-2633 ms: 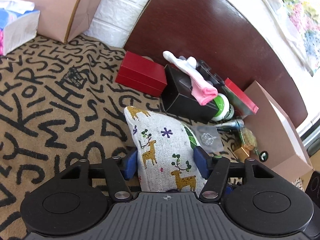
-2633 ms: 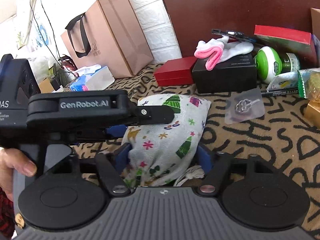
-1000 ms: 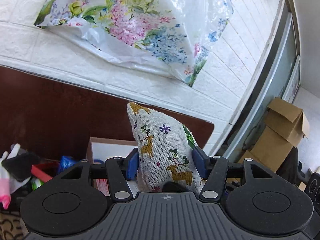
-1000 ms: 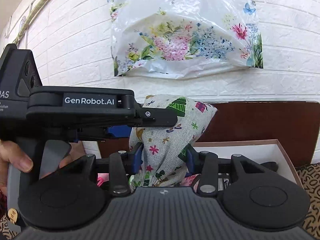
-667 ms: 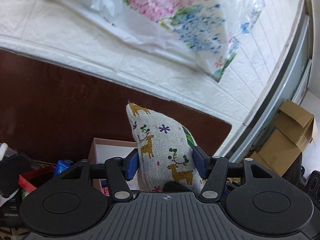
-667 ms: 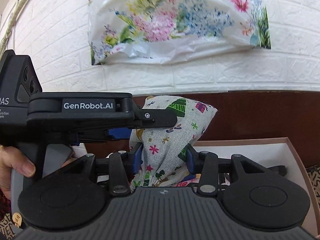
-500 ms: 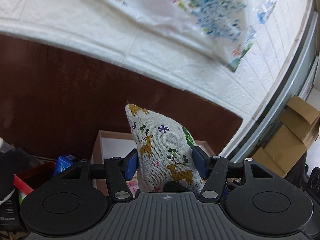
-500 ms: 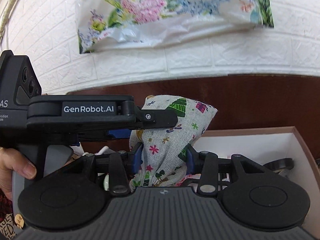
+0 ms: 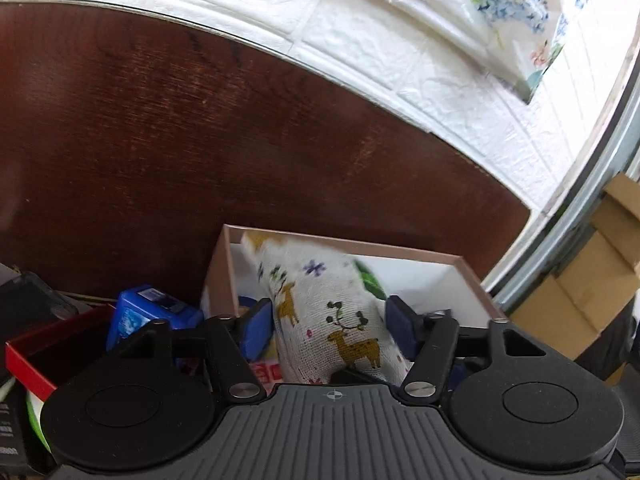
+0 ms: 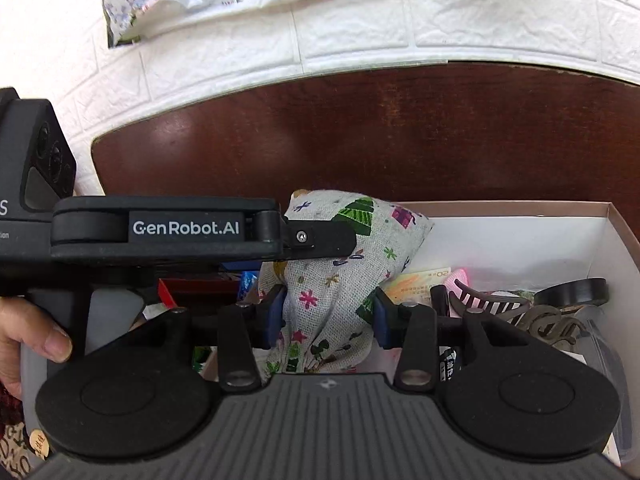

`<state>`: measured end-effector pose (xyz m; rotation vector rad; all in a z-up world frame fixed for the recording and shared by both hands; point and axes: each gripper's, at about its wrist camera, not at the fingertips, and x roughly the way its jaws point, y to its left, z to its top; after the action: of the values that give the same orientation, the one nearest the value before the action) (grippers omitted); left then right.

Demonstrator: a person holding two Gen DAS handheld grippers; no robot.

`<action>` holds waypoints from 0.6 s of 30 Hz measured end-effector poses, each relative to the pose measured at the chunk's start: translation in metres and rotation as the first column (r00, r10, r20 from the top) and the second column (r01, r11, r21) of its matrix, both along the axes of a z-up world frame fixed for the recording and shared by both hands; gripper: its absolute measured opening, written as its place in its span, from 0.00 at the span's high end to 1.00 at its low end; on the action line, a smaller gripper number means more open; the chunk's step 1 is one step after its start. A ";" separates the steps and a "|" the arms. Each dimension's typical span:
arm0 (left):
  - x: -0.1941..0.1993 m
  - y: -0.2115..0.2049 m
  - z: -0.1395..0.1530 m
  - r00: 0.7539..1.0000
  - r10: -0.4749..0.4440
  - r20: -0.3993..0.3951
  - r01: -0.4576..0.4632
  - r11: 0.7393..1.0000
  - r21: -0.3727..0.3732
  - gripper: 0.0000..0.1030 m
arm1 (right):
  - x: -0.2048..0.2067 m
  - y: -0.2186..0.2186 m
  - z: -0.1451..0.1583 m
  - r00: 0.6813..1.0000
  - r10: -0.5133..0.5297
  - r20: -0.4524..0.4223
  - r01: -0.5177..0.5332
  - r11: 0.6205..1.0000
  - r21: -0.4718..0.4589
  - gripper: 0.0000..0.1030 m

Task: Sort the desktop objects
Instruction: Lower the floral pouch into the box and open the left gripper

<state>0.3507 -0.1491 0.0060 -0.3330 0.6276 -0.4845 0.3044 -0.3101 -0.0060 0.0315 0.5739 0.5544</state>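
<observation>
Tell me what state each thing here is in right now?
Left tongs: opening, pads clear of the pouch between them.
Right tongs: shut on the pouch.
Printed cloth pouch: upright, over the box.
Cardboard box: open, already holding items.
Hair claw: lying inside the box.

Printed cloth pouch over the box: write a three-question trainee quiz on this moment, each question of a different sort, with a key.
1. True or false: the right gripper has its pads pressed on the printed cloth pouch.
2. Multiple choice: the pouch hangs over which container? A) the pink-rimmed box B) a red tray C) a brown carton
3. Fill in: the left gripper has jaws that are ____, with a gap showing beside the pouch.

Key: 1 true; 2 A; 3 opening.
</observation>
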 end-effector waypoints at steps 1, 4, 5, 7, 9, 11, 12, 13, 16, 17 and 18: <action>-0.001 0.001 0.000 1.000 -0.002 0.013 0.002 1.000 -0.002 0.18 | 0.002 0.002 -0.001 1.000 0.001 0.001 -0.001 1.000 -0.017 0.48; -0.011 0.005 0.003 0.999 -0.014 0.049 0.015 1.000 -0.023 0.00 | 0.002 0.008 -0.005 1.000 -0.022 0.004 0.022 0.996 -0.084 0.30; -0.014 0.005 0.005 0.999 -0.017 0.052 0.018 1.000 -0.020 0.00 | -0.001 0.010 -0.005 1.000 -0.012 0.019 0.014 0.995 -0.097 0.22; -0.019 0.004 0.006 0.998 -0.036 0.050 0.036 0.999 -0.003 0.00 | -0.008 0.011 -0.004 0.999 0.006 0.051 0.000 0.993 -0.115 0.12; -0.027 0.004 0.006 0.998 -0.043 0.046 0.043 0.999 0.012 0.00 | -0.014 0.013 -0.004 0.998 -0.004 0.056 0.012 0.991 -0.137 0.06; -0.036 0.003 0.006 0.998 -0.052 0.048 0.051 0.998 0.023 0.00 | -0.018 0.013 -0.004 0.999 -0.012 0.047 0.019 0.989 -0.148 0.01; -0.041 0.003 0.005 0.997 -0.056 0.051 0.054 0.998 0.036 0.00 | -0.020 0.013 -0.005 0.999 -0.017 0.039 0.023 0.988 -0.151 0.01; -0.045 0.002 0.005 0.997 -0.057 0.058 0.054 0.997 0.048 0.00 | -0.023 0.012 -0.005 0.999 -0.017 0.032 0.022 0.988 -0.153 0.01; -0.055 -0.002 0.004 0.996 -0.054 0.069 0.048 0.995 0.087 0.00 | -0.030 0.010 -0.006 0.999 -0.035 0.012 0.036 0.988 -0.148 0.00; -0.059 -0.002 0.004 0.996 -0.055 0.070 0.048 0.994 0.094 0.00 | -0.032 0.009 -0.006 0.999 -0.039 0.007 0.039 0.989 -0.142 0.00; -0.063 -0.002 0.004 0.996 -0.059 0.072 0.052 0.994 0.100 0.00 | -0.034 0.008 -0.005 0.999 -0.042 0.003 0.042 0.990 -0.138 0.00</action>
<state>0.2881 -0.1510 0.0097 -0.2037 0.5873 -0.5149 0.2700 -0.3021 -0.0109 -0.0872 0.6090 0.4728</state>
